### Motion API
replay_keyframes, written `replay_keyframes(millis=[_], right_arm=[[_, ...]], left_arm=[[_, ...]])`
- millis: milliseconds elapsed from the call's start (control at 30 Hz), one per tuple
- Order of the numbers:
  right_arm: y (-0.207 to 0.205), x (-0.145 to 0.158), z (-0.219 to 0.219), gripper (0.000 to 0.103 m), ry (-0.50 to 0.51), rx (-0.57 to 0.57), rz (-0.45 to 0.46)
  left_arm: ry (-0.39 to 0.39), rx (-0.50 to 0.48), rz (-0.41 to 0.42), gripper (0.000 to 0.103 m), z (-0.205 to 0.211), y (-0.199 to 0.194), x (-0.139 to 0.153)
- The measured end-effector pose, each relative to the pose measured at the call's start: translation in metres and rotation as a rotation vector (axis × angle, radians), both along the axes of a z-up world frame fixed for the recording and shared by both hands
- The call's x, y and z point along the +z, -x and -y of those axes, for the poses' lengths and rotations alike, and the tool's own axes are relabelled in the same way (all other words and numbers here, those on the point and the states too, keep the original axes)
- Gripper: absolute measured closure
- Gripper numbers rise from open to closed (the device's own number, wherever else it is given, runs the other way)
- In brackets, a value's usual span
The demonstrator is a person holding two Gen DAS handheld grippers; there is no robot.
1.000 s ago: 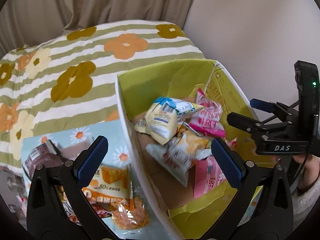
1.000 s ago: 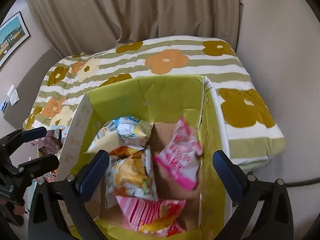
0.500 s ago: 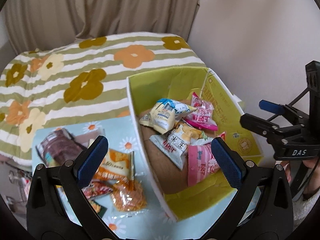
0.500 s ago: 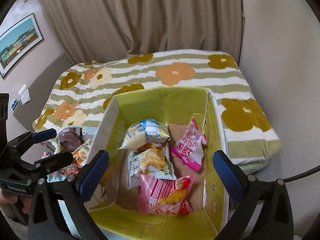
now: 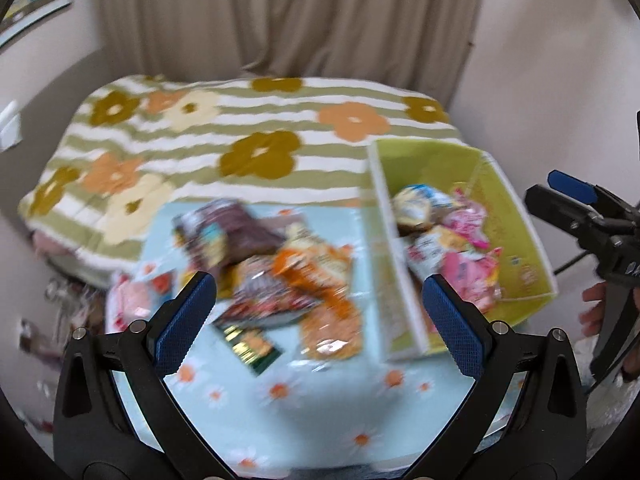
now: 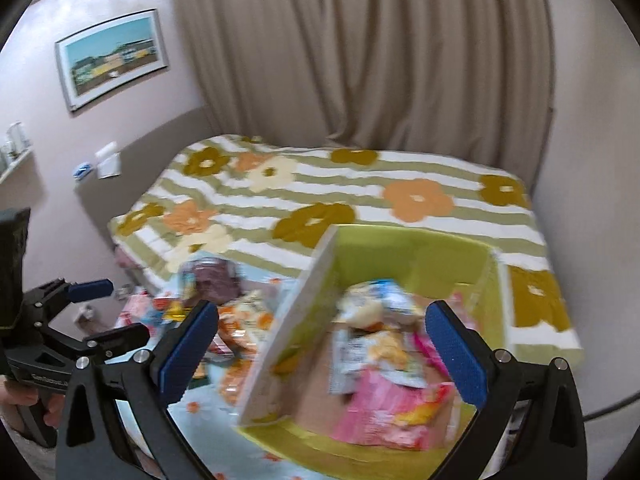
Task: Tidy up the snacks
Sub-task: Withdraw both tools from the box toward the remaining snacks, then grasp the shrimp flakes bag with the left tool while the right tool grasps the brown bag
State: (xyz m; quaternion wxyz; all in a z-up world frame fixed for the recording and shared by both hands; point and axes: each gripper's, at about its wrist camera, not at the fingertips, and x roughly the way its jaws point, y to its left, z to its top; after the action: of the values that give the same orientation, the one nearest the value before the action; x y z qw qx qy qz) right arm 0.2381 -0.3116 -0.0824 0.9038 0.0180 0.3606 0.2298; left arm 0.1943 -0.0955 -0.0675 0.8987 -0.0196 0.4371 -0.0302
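The left tongs [image 5: 318, 314] are gaping wide and holding nothing, hanging above a loose pile of snack packets [image 5: 280, 272] that is lying on a pale blue daisy-print cloth [image 5: 304, 408]. The right tongs [image 6: 322, 350] are likewise spread wide and empty, hanging over a green box [image 6: 404, 248] in which more packets [image 6: 384, 360] are lying.

The left wrist view is showing the whole pile between its fingers, with the box off beyond the right finger and the right tongs past that. The right wrist view is showing the inside of the box; the pile there is lying beyond the left finger, partly hidden by that finger and by the box's white side wall. Only this view is showing a framed picture [image 6: 114, 58] on the wall.

A bed with a striped flower cover [image 5: 248, 128] is standing beyond the tongs, curtains [image 6: 360, 52] behind it. Both views are blurred, so packet labels are unreadable.
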Motion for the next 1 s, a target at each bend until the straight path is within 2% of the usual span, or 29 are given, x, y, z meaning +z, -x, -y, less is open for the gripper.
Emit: replay_keyframes(millis=[100, 267, 400, 500, 767, 867, 933, 1000], right_arm=[[-0.001, -0.004, -0.023, 0.0, -0.038, 0.057, -0.019], [-0.005, -0.011, -0.07, 0.0, -0.01, 0.128, -0.047], [-0.016, -0.021, -0.103, 0.0, 0.005, 0.138, -0.061], [-0.032, -0.034, -0.131, 0.0, -0.011, 0.128, -0.114], [-0.068, -0.071, -0.191, 0.0, 0.0, 0.076, -0.213], [-0.081, -0.086, -0.21, 0.0, 0.024, 0.059, -0.247], [-0.088, -0.095, -0.218, 0.0, 0.035, 0.042, -0.267], [-0.095, -0.103, -0.224, 0.0, 0.047, 0.025, -0.285]], left_arm=[[-0.018, 0.073, -0.004, 0.001, -0.032, 0.015, -0.004], [0.007, 0.168, -0.022, 0.001, -0.09, 0.029, -0.011], [0.011, 0.195, -0.048, 0.001, -0.133, 0.025, -0.022], [0.034, 0.193, -0.091, 0.001, -0.166, 0.011, -0.036], [0.085, 0.119, -0.24, 0.001, -0.238, -0.031, -0.089], [0.095, 0.036, -0.281, 0.001, -0.252, -0.047, -0.113], [0.046, -0.058, -0.294, 0.001, -0.248, -0.058, -0.124], [-0.04, -0.175, -0.308, 0.001, -0.239, -0.066, -0.132]])
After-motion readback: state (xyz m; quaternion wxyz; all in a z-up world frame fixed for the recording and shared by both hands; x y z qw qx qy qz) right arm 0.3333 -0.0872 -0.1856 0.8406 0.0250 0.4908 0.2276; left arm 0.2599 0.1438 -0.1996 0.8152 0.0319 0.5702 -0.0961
